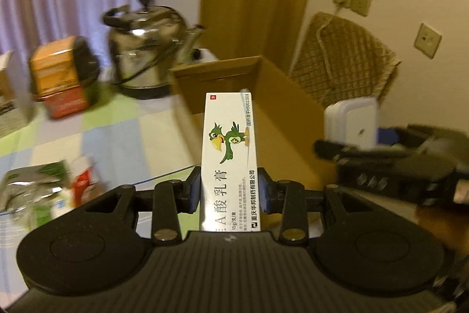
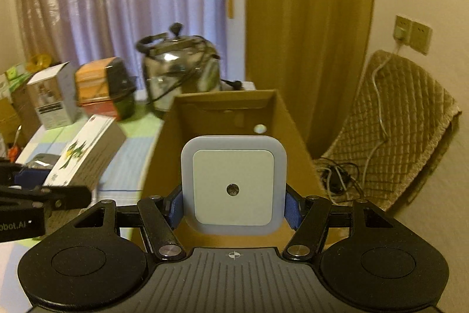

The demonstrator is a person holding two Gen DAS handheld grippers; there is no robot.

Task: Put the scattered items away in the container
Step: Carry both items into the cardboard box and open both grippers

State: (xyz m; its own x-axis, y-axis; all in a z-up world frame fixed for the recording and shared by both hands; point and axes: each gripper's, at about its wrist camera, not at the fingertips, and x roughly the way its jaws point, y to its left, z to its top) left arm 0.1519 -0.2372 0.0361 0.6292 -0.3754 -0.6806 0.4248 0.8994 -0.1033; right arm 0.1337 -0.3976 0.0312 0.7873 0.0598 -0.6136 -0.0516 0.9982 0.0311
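Observation:
My left gripper [image 1: 229, 189] is shut on a long white ointment box [image 1: 230, 157] printed with a green bird, held lengthwise above the near edge of the open cardboard box [image 1: 281, 96]. My right gripper [image 2: 233, 207] is shut on a square white night light [image 2: 233, 185] with a pale blue rim, held over the cardboard box [image 2: 225, 110]. In the left wrist view the right gripper [image 1: 351, 143] shows at the right with the night light [image 1: 350, 119]. The right wrist view has the left gripper [image 2: 44, 189] at the left with the ointment box [image 2: 85, 151].
A steel kettle [image 1: 146, 49] stands behind the cardboard box on the checked tablecloth [image 1: 117, 122]. An orange carton [image 1: 58, 75] lies left of it, foil packets [image 1: 32, 189] at the near left. A quilted chair [image 2: 395, 131] with cables stands right of the table.

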